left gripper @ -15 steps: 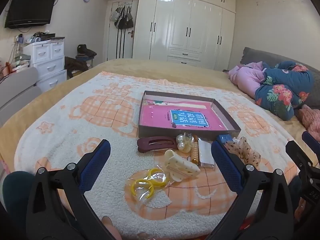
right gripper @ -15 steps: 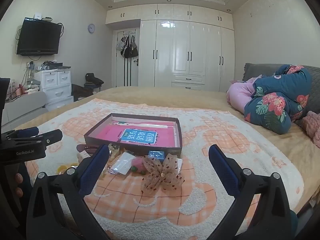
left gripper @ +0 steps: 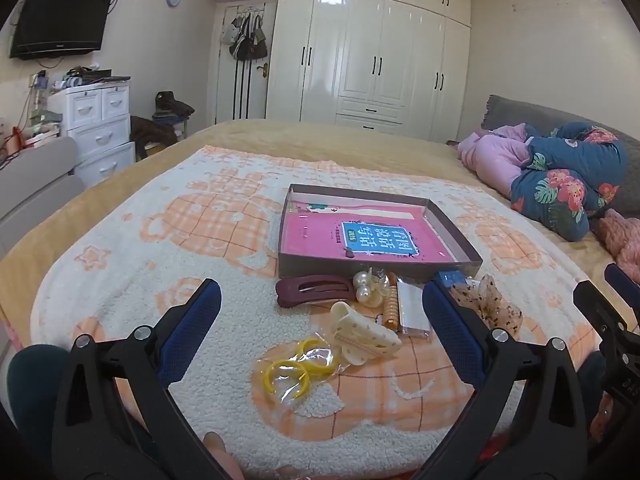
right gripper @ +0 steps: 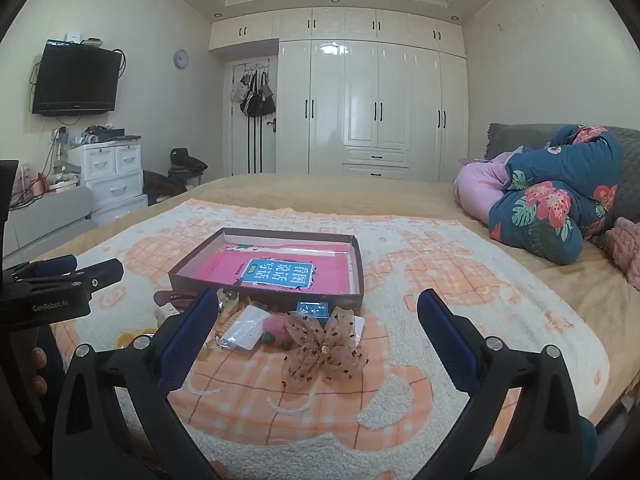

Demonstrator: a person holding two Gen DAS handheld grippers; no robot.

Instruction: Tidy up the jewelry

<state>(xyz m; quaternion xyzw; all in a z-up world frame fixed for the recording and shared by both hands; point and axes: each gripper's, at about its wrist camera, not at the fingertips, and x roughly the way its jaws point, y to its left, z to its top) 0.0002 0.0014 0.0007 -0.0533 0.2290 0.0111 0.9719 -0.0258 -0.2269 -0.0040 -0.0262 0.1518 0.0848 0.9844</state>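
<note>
A shallow brown box (left gripper: 456,230) (right gripper: 360,272) with a pink book inside lies on the blanket. In front of it lies a heap of hair accessories: a maroon clip (left gripper: 314,289), pearl pieces (left gripper: 365,285), a cream claw clip (left gripper: 364,336), an amber spiral clip (left gripper: 391,306), yellow rings in a clear bag (left gripper: 294,370) and a dotted sheer bow (left gripper: 496,306) (right gripper: 324,350). My left gripper (left gripper: 320,322) hangs open above the heap, holding nothing. Open too, my right gripper (right gripper: 318,330) stands over the bow with nothing between its fingers.
An orange-and-white fleece blanket (left gripper: 140,264) covers the bed. Folded pink and floral bedding (right gripper: 548,204) sits at the right. A white drawer unit (left gripper: 100,128), a wall television (left gripper: 60,18) and white wardrobes (right gripper: 372,112) stand beyond the bed.
</note>
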